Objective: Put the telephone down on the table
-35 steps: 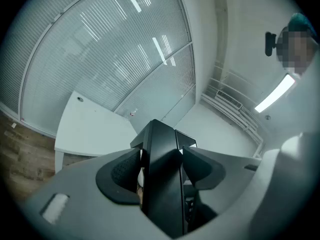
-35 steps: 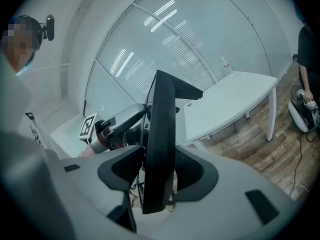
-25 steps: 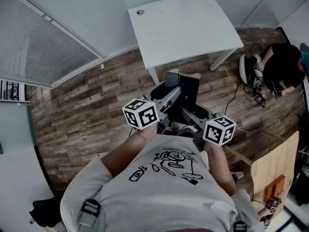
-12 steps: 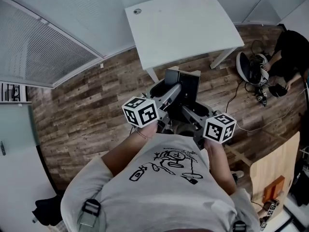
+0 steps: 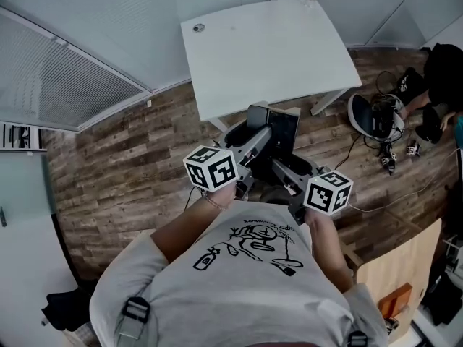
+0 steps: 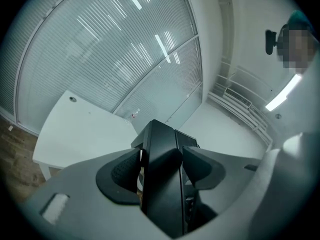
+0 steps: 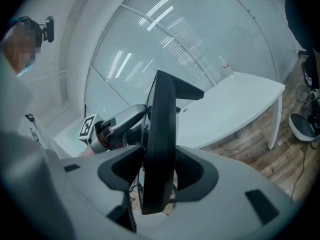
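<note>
A black telephone (image 5: 273, 130) hangs in the air between both grippers, just short of the white table's (image 5: 268, 49) near edge in the head view. My left gripper (image 5: 255, 137) is shut on its left side; in the left gripper view the black telephone (image 6: 162, 174) fills the gap between the pads. My right gripper (image 5: 282, 166) is shut on the other side, and the right gripper view has the telephone (image 7: 160, 149) standing edge-on between the pads, with the table (image 7: 230, 109) beyond it.
The floor (image 5: 123, 172) is wood plank. Glass walls with blinds (image 5: 65, 71) run behind the table. A small round fitting (image 5: 197, 28) sits at the table's far left corner. At the right, a person in dark clothes (image 5: 441, 78) crouches near a white device (image 5: 369, 118) and cables.
I have moved toward the table with the telephone held in both grippers; the table has come closer and lower in the head view. The person at the right has shifted.
</note>
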The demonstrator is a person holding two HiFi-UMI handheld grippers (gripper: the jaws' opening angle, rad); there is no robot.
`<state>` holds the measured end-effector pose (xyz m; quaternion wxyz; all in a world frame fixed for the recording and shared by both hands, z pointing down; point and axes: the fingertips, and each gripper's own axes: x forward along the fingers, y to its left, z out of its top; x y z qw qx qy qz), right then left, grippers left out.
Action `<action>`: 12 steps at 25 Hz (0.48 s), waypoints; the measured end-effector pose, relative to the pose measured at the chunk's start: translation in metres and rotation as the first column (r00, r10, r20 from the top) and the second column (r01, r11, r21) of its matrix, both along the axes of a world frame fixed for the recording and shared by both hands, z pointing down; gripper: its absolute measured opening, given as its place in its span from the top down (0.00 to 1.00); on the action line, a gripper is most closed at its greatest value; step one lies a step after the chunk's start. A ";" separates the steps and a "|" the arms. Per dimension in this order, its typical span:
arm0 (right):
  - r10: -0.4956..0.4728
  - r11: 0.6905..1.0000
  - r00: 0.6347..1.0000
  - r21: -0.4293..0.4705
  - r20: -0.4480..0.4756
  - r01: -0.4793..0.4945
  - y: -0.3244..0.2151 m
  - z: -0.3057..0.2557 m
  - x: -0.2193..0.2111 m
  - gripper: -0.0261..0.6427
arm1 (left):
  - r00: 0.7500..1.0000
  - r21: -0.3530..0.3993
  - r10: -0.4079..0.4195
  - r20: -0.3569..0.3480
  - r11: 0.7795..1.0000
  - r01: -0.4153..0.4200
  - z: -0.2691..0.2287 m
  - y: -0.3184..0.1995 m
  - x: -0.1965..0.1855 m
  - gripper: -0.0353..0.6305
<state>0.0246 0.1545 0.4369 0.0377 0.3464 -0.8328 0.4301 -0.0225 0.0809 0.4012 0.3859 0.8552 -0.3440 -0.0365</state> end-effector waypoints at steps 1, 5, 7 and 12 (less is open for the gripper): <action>-0.003 1.000 1.000 -0.001 0.003 0.003 -0.007 0.000 0.008 0.68 | 1.000 0.001 -0.005 0.003 1.000 0.005 -0.001 -0.007 0.007 0.57; -0.015 1.000 1.000 -0.005 0.015 0.015 -0.030 -0.001 0.037 0.67 | 1.000 0.004 -0.022 0.016 1.000 0.022 -0.002 -0.028 0.036 0.57; -0.023 1.000 1.000 -0.007 0.021 0.023 -0.040 -0.001 0.052 0.67 | 0.999 0.003 -0.032 0.021 0.999 0.032 -0.003 -0.038 0.051 0.57; -0.043 0.999 0.999 -0.011 0.031 0.044 -0.064 0.000 0.089 0.68 | 0.998 -0.001 -0.055 0.032 0.998 0.056 -0.002 -0.061 0.086 0.57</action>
